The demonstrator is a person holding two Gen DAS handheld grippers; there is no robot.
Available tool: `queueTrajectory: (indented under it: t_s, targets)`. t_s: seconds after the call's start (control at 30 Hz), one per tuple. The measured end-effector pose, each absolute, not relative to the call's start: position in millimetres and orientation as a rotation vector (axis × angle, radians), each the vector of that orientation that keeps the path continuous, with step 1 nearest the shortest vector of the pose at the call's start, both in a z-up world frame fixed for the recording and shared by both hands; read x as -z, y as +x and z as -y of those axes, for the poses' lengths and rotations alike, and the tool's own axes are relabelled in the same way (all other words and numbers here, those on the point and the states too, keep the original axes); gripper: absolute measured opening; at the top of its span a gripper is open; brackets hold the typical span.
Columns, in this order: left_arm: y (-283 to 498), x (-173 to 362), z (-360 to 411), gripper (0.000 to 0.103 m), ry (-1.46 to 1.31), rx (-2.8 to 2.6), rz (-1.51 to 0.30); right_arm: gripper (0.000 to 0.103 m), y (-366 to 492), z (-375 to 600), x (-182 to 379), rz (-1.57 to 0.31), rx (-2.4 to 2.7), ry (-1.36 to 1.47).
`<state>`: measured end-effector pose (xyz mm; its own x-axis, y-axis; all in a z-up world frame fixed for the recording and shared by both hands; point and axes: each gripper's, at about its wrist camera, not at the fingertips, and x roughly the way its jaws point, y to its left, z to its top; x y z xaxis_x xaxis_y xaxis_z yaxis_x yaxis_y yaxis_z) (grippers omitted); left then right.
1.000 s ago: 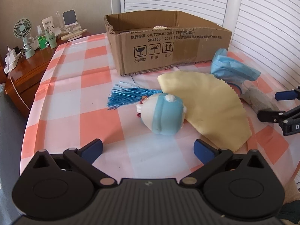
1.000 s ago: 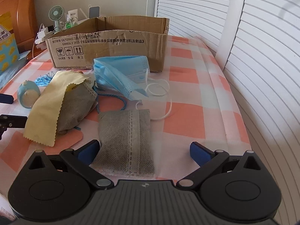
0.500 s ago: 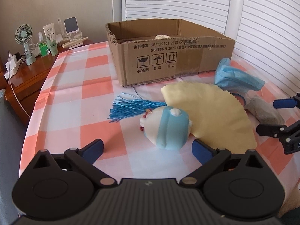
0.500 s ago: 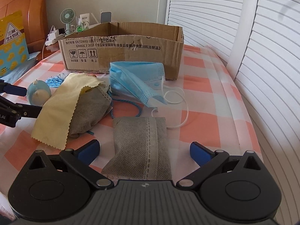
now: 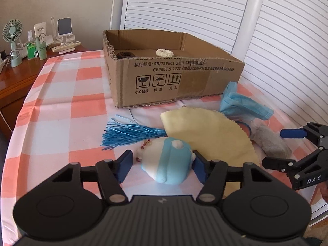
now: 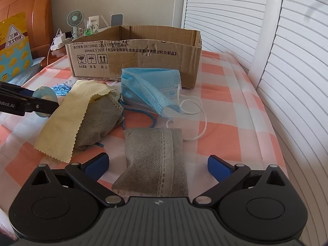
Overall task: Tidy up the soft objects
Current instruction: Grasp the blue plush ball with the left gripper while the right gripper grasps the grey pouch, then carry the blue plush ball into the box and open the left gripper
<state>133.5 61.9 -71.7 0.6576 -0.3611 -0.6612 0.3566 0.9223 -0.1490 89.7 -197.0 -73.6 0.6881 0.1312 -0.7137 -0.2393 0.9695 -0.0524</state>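
Observation:
My left gripper [image 5: 162, 167] is closed on a white and light blue plush toy [image 5: 167, 161], one pad at each side, on the checked tablecloth. A blue tassel [image 5: 131, 133], a yellow cloth [image 5: 207, 137] and a blue face mask [image 5: 242, 102] lie beyond it, in front of an open cardboard box [image 5: 174, 78]. My right gripper [image 6: 157, 164] is open around a grey fabric pouch [image 6: 153, 160]. A second grey pouch [image 6: 100, 119] lies half under the yellow cloth [image 6: 69, 114]. The mask [image 6: 147, 90] lies behind them.
The box holds a dark ring [image 5: 125, 55] and a white ring [image 5: 165, 52]. A wooden side table with a small fan [image 5: 12, 34], bottles and a phone stand sits at the far left. White slatted shutters [image 6: 287, 61] run along the right table edge.
My left gripper moved forward and its pads closed in on the plush toy. My right gripper edged forward over the grey pouch, still open.

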Motion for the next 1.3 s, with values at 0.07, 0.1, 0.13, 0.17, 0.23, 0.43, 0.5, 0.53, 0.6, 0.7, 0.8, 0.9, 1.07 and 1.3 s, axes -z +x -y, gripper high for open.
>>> queueTrajectory:
  t_s: [0.07, 0.1, 0.13, 0.17, 0.23, 0.43, 0.5, 0.53, 0.6, 0.7, 0.8, 0.9, 1.07, 1.3]
  targets:
    - [134.9, 72.5, -63.4, 0.054, -0.041, 0.419, -0.753, 0.103, 89.0, 195.5, 72.7, -0.793, -0.213, -0.149]
    - [135.1, 71.9, -63.2, 0.054, -0.045, 0.420, -0.755, 0.103, 88.6, 193.8, 72.3, -0.794, -0.218, -0.154]
    - [134.4, 71.1, -62.6, 0.054, -0.042, 0.415, -0.755, 0.103, 88.1, 192.1, 72.0, -0.795, -0.225, -0.158]
    - [133.5, 70.6, -62.3, 0.054, -0.036, 0.407, -0.754, 0.103, 87.4, 189.7, 71.9, -0.795, -0.235, -0.164]
    - [131.3, 69.7, -62.4, 0.054, -0.030, 0.398, -0.754, 0.103, 86.4, 185.0, 71.5, -0.791, -0.249, -0.180]
    - [128.2, 69.2, -65.6, 0.054, -0.035, 0.389, -0.760, 0.087, 86.5, 183.3, 67.9, -0.788, -0.280, -0.178]
    - [128.6, 69.3, -65.4, 0.054, -0.032, 0.388, -0.761, 0.080, 87.9, 186.3, 66.2, -0.792, -0.274, -0.173]
    - [128.9, 69.2, -65.3, 0.054, -0.031, 0.389, -0.762, 0.078, 88.9, 188.2, 65.2, -0.793, -0.269, -0.168]
    - [129.1, 69.1, -65.0, 0.054, -0.027, 0.390, -0.762, 0.072, 90.5, 191.2, 64.0, -0.796, -0.264, -0.157]
    - [129.0, 69.1, -64.3, 0.054, -0.021, 0.392, -0.762, 0.066, 93.4, 193.4, 63.6, -0.797, -0.258, -0.144]
    - [129.2, 68.8, -64.4, 0.054, -0.020, 0.392, -0.763, 0.058, 95.6, 193.0, 63.7, -0.799, -0.247, -0.144]
    - [129.6, 68.4, -64.5, 0.054, -0.019, 0.390, -0.764, 0.059, 95.3, 191.9, 63.4, -0.803, -0.247, -0.151]
    - [130.4, 68.4, -64.5, 0.054, -0.014, 0.388, -0.767, 0.060, 95.1, 189.8, 64.3, -0.798, -0.237, -0.158]
    - [130.4, 68.0, -63.4, 0.053, -0.004, 0.388, -0.776, 0.047, 94.7, 192.4, 59.5, -0.802, -0.235, -0.152]
